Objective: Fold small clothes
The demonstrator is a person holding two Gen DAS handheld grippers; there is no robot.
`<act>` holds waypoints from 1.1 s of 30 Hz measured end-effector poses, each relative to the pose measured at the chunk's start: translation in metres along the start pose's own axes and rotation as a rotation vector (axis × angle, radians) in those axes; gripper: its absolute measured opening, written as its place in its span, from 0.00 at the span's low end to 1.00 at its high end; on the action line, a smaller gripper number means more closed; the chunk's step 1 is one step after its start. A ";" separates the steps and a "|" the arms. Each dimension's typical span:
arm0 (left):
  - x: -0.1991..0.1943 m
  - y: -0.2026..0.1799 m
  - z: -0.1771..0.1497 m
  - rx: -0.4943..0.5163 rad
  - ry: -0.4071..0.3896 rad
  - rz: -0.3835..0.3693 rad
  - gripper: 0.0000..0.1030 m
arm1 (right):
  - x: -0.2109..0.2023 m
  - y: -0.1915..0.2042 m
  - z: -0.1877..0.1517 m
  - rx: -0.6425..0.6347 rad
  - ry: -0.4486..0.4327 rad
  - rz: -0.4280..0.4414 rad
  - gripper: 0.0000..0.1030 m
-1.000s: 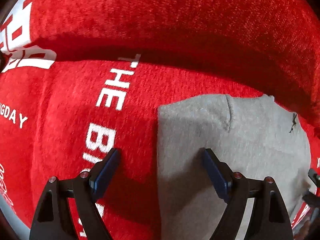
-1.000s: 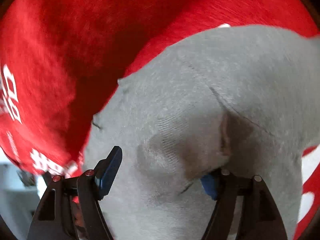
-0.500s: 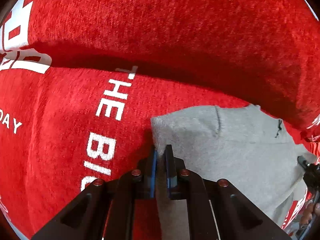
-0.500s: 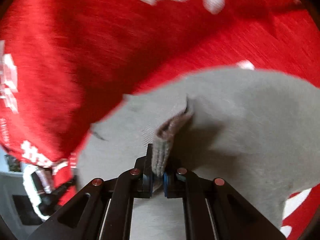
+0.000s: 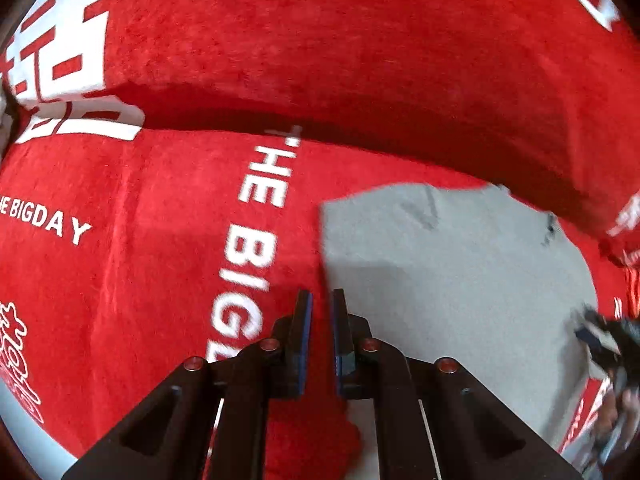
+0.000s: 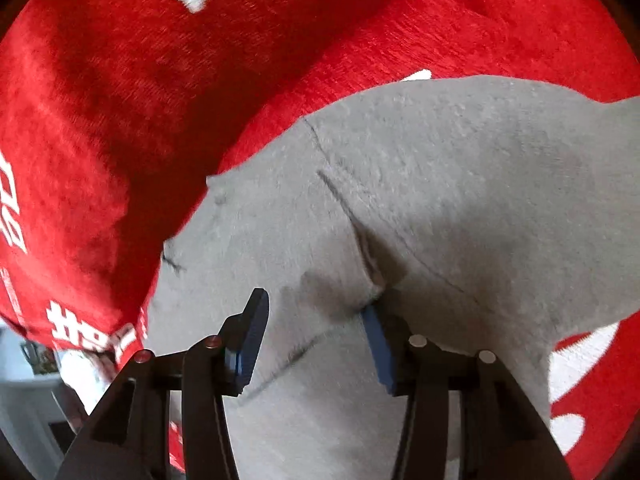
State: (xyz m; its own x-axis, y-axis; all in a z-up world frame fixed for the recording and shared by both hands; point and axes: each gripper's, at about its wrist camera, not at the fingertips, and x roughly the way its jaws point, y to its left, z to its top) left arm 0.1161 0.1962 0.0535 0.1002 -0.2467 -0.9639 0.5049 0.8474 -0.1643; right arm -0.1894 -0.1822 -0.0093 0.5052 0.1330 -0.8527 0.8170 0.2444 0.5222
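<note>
A small grey garment [image 5: 452,264] lies flat on a red blanket [image 5: 160,220] with white lettering. My left gripper [image 5: 320,308] sits at the garment's left edge, its jaws slightly apart with only red blanket showing in the narrow gap, nothing held. In the right wrist view the same grey garment [image 6: 440,184] fills the frame, with seams and a small pucker. My right gripper [image 6: 312,320] is open and rests on the garment, its right finger [image 6: 376,340] touching the pucker.
The red blanket rises into a thick fold [image 5: 360,80] behind the garment. My other gripper [image 5: 604,340] shows blurred at the right edge of the left wrist view. A pale floor and furniture [image 6: 32,392] show at the lower left of the right wrist view.
Half a second ago both grippers were pinched shut on the garment. Now the right has opened wide and dropped its pinched fold; the left jaws have parted slightly and the garment lies flat.
</note>
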 end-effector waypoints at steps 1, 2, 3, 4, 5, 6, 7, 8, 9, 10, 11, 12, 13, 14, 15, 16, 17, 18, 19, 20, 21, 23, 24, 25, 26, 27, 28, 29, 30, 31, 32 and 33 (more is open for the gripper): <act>-0.003 -0.011 -0.005 0.023 -0.003 -0.010 0.10 | 0.001 0.001 0.003 0.003 -0.001 -0.006 0.27; -0.004 -0.021 -0.009 0.040 -0.004 -0.018 0.10 | 0.002 0.002 0.004 -0.002 0.002 -0.018 0.07; -0.004 -0.028 -0.012 0.054 -0.002 -0.023 0.10 | 0.001 0.003 0.003 -0.011 -0.002 -0.032 0.07; 0.003 -0.026 -0.015 0.067 0.002 -0.025 0.10 | 0.002 0.009 0.000 -0.020 -0.007 -0.032 0.07; 0.009 -0.034 -0.023 0.087 0.016 -0.009 0.10 | 0.004 0.014 -0.003 -0.035 -0.011 -0.036 0.07; 0.014 -0.050 -0.026 0.098 0.028 0.005 0.10 | 0.001 0.016 -0.006 -0.056 -0.014 -0.046 0.07; 0.021 -0.054 -0.031 0.107 0.042 0.020 0.10 | 0.000 0.015 -0.009 -0.072 -0.011 -0.058 0.07; 0.037 -0.057 -0.034 0.114 0.050 0.033 0.10 | 0.001 0.013 -0.011 -0.083 -0.004 -0.075 0.07; 0.040 -0.058 -0.037 0.119 0.055 0.045 0.10 | 0.005 0.010 -0.012 -0.087 0.006 -0.096 0.07; 0.043 -0.058 -0.042 0.124 0.055 0.058 0.10 | 0.007 0.007 -0.012 -0.082 0.012 -0.108 0.07; 0.044 -0.059 -0.044 0.125 0.039 0.058 0.10 | 0.007 0.001 -0.013 -0.061 0.011 -0.092 0.07; 0.043 -0.059 -0.044 0.125 0.034 0.060 0.10 | 0.005 -0.001 -0.013 -0.050 0.008 -0.096 0.06; 0.043 -0.059 -0.044 0.124 0.037 0.063 0.10 | 0.002 -0.002 -0.014 -0.043 -0.001 -0.119 0.06; 0.045 -0.061 -0.044 0.125 0.039 0.070 0.10 | 0.000 -0.002 -0.014 -0.043 -0.003 -0.134 0.08; 0.046 -0.064 -0.045 0.129 0.043 0.080 0.10 | -0.003 -0.003 -0.015 -0.041 -0.001 -0.150 0.12; 0.043 -0.066 -0.045 0.135 0.045 0.090 0.10 | -0.005 -0.002 -0.016 -0.042 0.002 -0.162 0.13; 0.041 -0.069 -0.046 0.144 0.047 0.105 0.10 | -0.008 -0.002 -0.018 -0.047 0.006 -0.178 0.16; 0.039 -0.072 -0.047 0.150 0.048 0.115 0.10 | -0.012 -0.003 -0.020 -0.054 0.011 -0.200 0.18; 0.037 -0.075 -0.048 0.154 0.048 0.120 0.10 | -0.015 -0.004 -0.021 -0.058 0.015 -0.210 0.19; 0.034 -0.080 -0.050 0.155 0.047 0.120 0.10 | -0.019 -0.006 -0.022 -0.058 0.019 -0.211 0.23; 0.031 -0.085 -0.052 0.157 0.046 0.119 0.10 | -0.024 -0.010 -0.025 -0.057 0.027 -0.204 0.33; 0.024 -0.096 -0.056 0.161 0.041 0.116 0.10 | -0.034 -0.017 -0.030 -0.060 0.036 -0.198 0.50; 0.022 -0.100 -0.059 0.162 0.040 0.115 0.10 | -0.039 -0.021 -0.032 -0.066 0.038 -0.196 0.52; 0.019 -0.105 -0.061 0.162 0.040 0.112 0.10 | -0.042 -0.022 -0.036 -0.077 0.042 -0.195 0.52; 0.016 -0.114 -0.065 0.165 0.043 0.106 0.10 | -0.046 -0.024 -0.040 -0.087 0.047 -0.194 0.53; 0.015 -0.118 -0.066 0.167 0.047 0.102 0.10 | -0.049 -0.025 -0.043 -0.095 0.053 -0.192 0.56; 0.014 -0.126 -0.069 0.172 0.054 0.101 0.10 | -0.051 -0.026 -0.046 -0.098 0.057 -0.188 0.58; 0.013 -0.133 -0.072 0.177 0.063 0.106 0.10 | -0.052 -0.027 -0.049 -0.101 0.061 -0.183 0.59; 0.014 -0.137 -0.073 0.182 0.072 0.114 0.10 | -0.055 -0.030 -0.052 -0.104 0.064 -0.178 0.59; 0.014 -0.145 -0.075 0.188 0.081 0.127 0.10 | -0.057 -0.033 -0.055 -0.105 0.068 -0.173 0.59; 0.014 -0.150 -0.077 0.192 0.082 0.132 0.10 | -0.057 -0.034 -0.057 -0.102 0.071 -0.168 0.62; 0.015 -0.154 -0.078 0.194 0.082 0.134 0.10 | -0.059 -0.037 -0.058 -0.098 0.072 -0.160 0.67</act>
State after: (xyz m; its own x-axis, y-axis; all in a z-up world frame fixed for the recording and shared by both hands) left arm -0.0271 0.0989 0.0484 0.1114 -0.0928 -0.9894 0.6474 0.7621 0.0014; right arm -0.2654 -0.1430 0.0204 0.3472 0.1530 -0.9252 0.8525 0.3596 0.3794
